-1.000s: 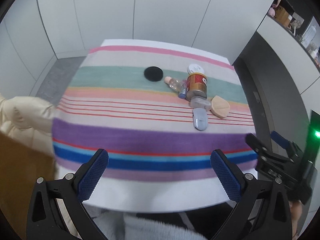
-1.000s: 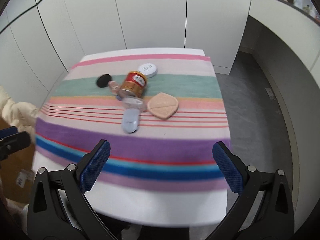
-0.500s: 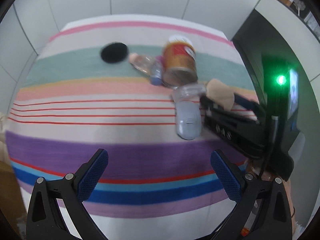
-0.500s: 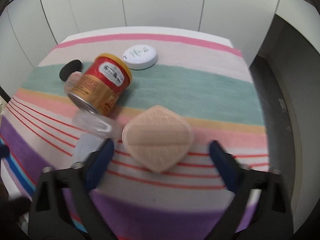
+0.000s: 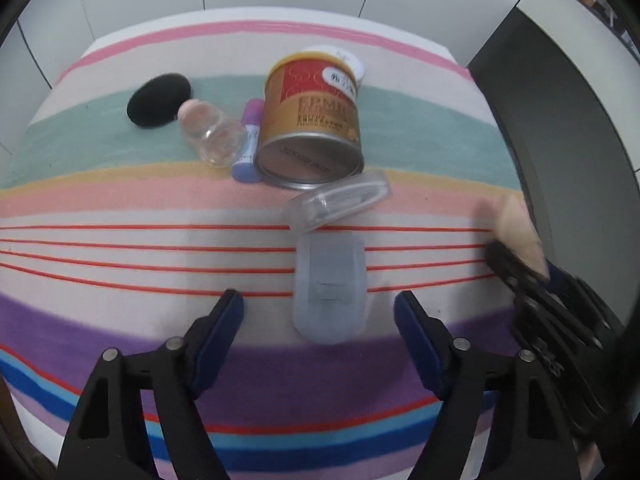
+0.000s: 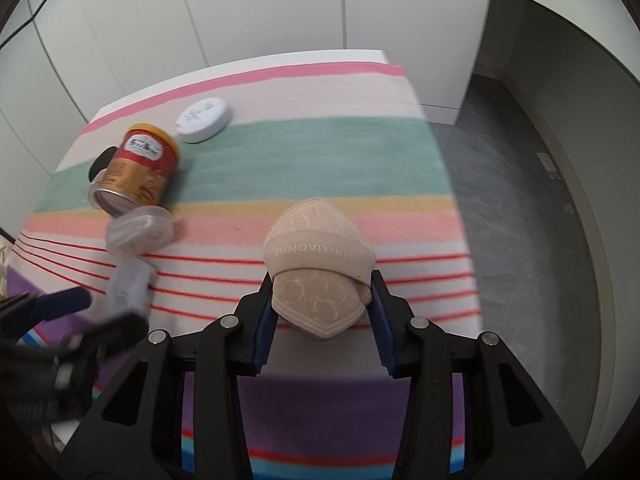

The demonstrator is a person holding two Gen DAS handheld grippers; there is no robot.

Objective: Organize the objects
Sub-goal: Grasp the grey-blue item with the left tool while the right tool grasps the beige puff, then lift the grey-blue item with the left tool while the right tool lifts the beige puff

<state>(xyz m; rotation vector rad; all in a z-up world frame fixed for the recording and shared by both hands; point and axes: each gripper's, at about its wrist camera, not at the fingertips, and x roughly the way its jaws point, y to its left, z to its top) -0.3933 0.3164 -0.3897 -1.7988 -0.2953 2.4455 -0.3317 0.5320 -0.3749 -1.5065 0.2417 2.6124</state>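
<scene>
**Right gripper clamped on the beige pad, left gripper closing over the pale case**

Right gripper (image 6: 322,316) is seen pointed steeply down at the desk (image 6: 320,156), its blue pads pressed against both sides of a beige pad (image 6: 316,276). The pad is bent upward in the squeeze; a band with raised lettering crosses its middle, and an embossed pattern covers its face. Its lower tip lies between the pads, over the red-lined stripes of the cloth.

Left gripper (image 5: 318,312) is also angled steeply down, its jaws closing, with a pale translucent case (image 5: 330,284) lying between them; the pads are not yet touching it. A clear oblong box (image 5: 340,200) lies touching the case's far end, and beyond it a red-and-gold tin (image 5: 312,128) lies on its side. Beside the tin are a small purple-capped tube (image 5: 249,140), a clear bottle (image 5: 212,132) and a black oval sponge (image 5: 158,100).

A white round jar (image 6: 204,120) is mostly hidden behind the tin in the left view. Each gripper appears blurred at the edge of the other's view.
</scene>
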